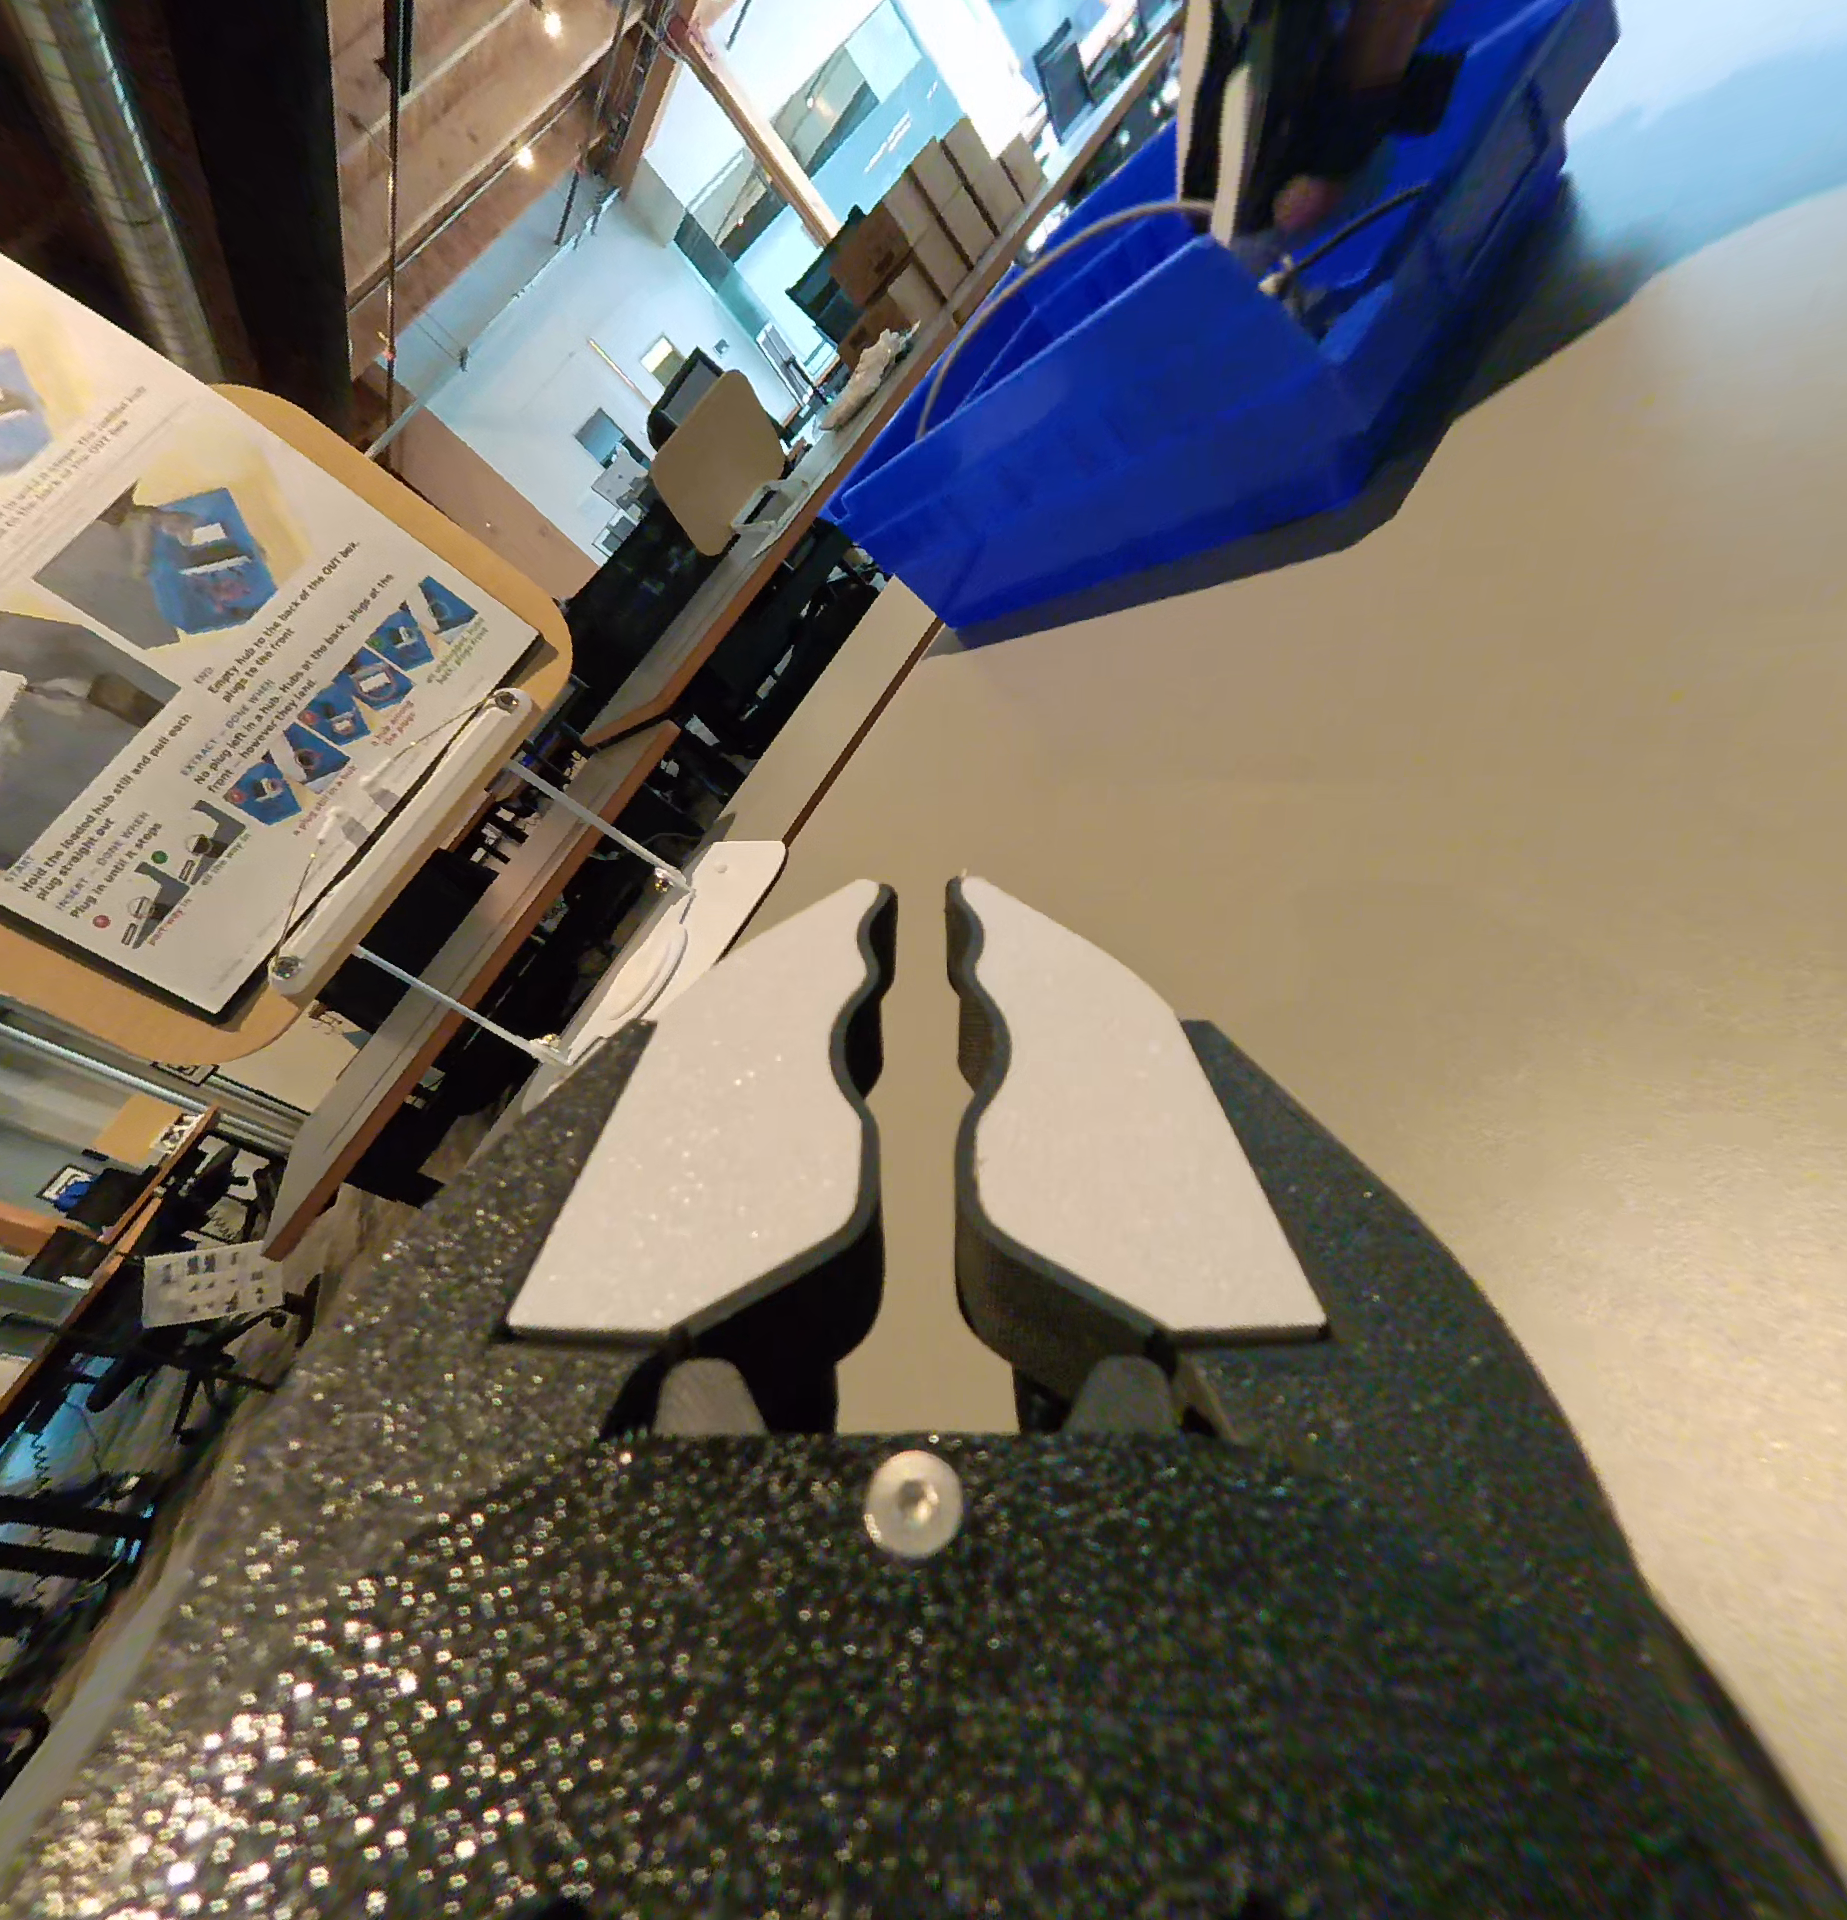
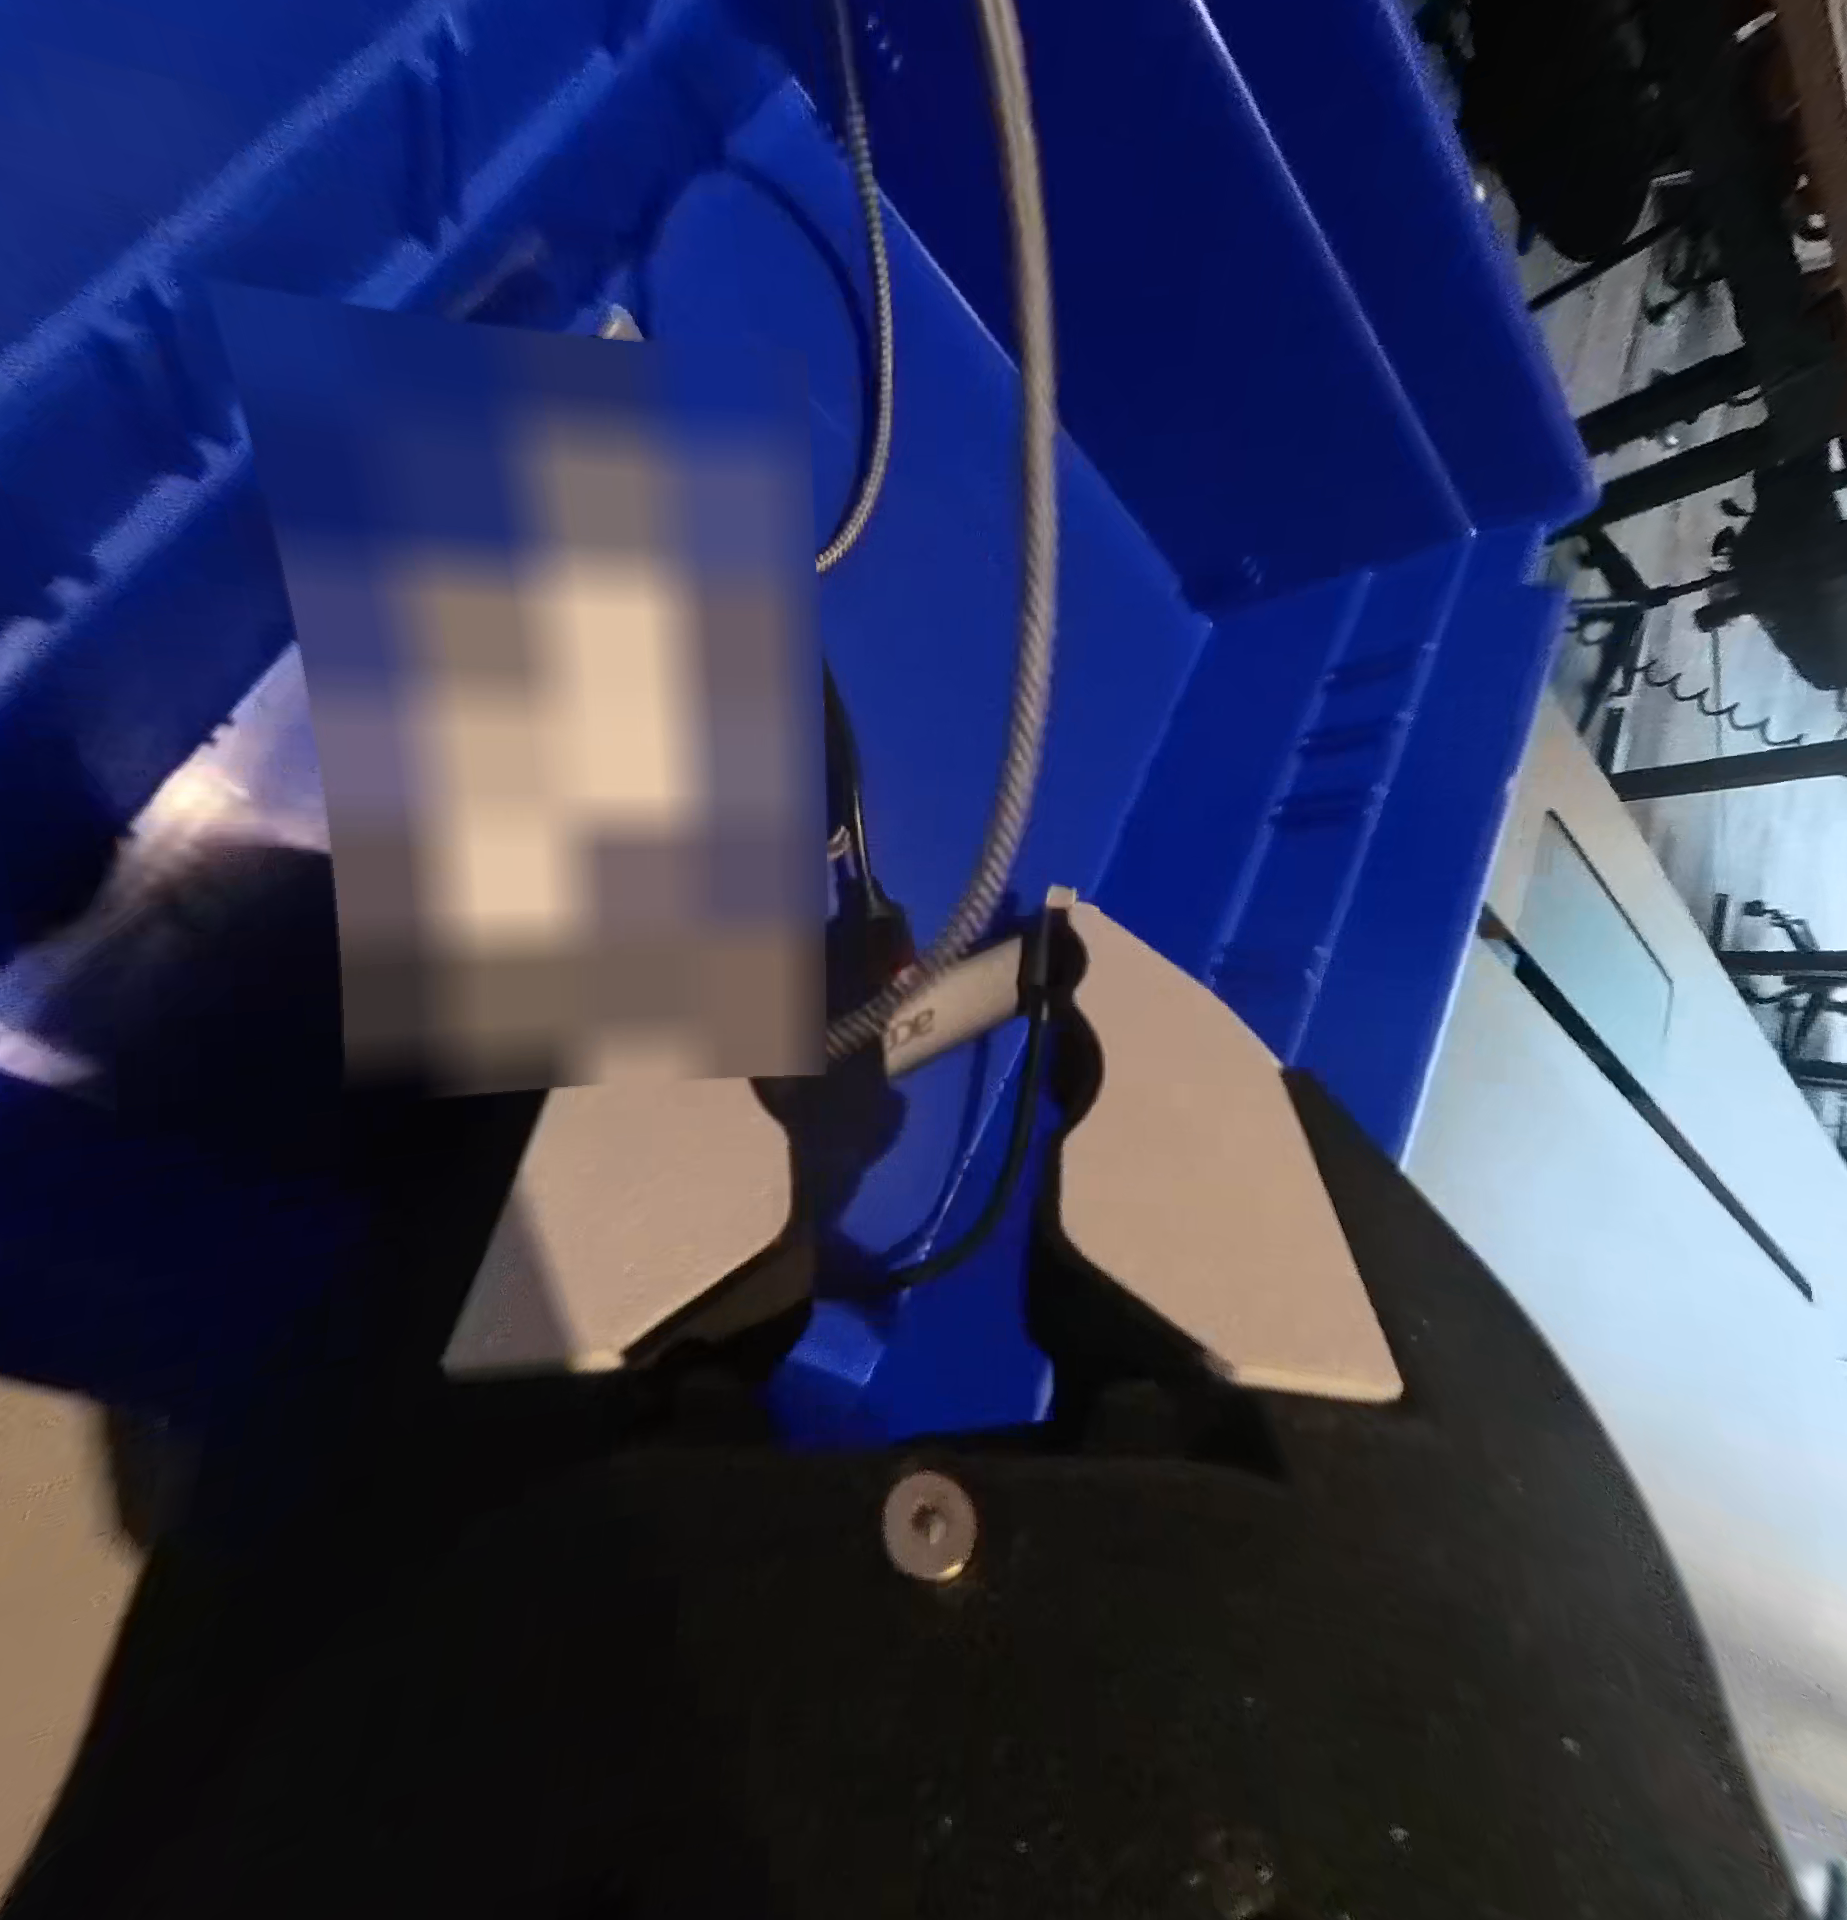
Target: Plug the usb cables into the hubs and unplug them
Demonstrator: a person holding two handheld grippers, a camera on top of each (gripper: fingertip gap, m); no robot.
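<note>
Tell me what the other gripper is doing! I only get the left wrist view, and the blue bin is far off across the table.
Observer: The right gripper is down inside the blue bin, and a silver plug lies across between its fingers.
Operator: Is it squeezing the plug?
Observer: I cannot tell. A blurred patch hides one fingertip; the plug only shows touching the other finger.
Operator: Anything else in there?
Observer: A thin black cable hangs in the gap between the fingers, below the plug.
</note>
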